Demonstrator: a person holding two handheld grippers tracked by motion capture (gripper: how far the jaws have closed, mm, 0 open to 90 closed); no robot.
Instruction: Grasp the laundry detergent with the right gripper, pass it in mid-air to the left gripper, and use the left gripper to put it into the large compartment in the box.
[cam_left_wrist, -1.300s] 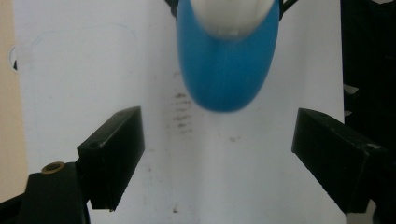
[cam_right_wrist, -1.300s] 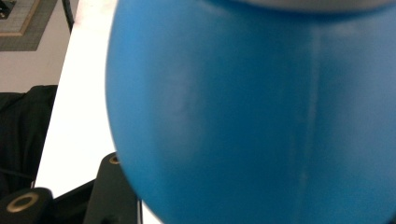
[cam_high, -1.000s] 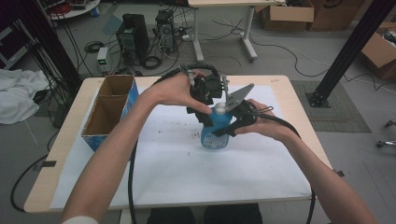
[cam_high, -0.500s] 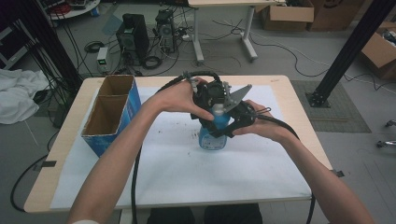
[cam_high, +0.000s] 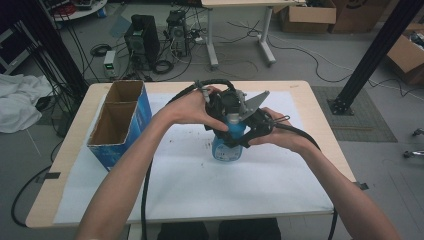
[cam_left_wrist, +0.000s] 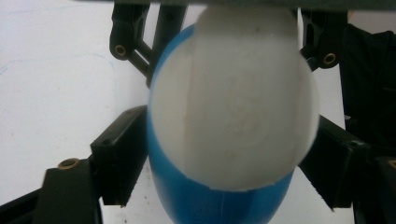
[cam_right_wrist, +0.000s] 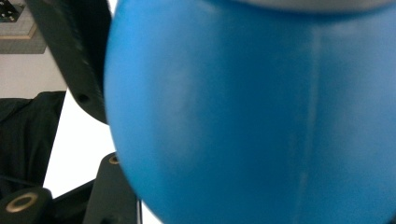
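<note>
blue bottle (cam_high: 227, 145) stands upright on the white sheet (cam_high: 200, 185) near the middle of the table (cam_high: 75, 150), base on the sheet. its upper part is hidden in the high view behind both grippers and hands; only the lower body shows there. in the left gripper view the bottle's white cap (cam_left_wrist: 243, 107) is seen from above, very close and soft in focus, with the blue body (cam_left_wrist: 205, 200) below it; the cap's top is cut off by the frame edge.

left gripper (cam_high: 225, 107) comes from the upper left, jaws on either side of the bottle just under the cap and pressed against it, partly closed, clamped on it. right gripper (cam_high: 252, 127) comes from the right; in its own view the blue wall (cam_right_wrist: 252, 116) sits hard against the lens, one jaw touching the left flank, the other jaw out of frame. it appears to grip the body, narrowed to its width.

left hand (cam_high: 187, 107) wraps its gripper from above, forearm reaching diagonally from bottom left. right hand (cam_high: 280, 137) cups its gripper from the side, forearm from bottom right. cables trail off both.

open cardboard box (cam_high: 117, 125) with blue sides stands well apart at the left.
</note>
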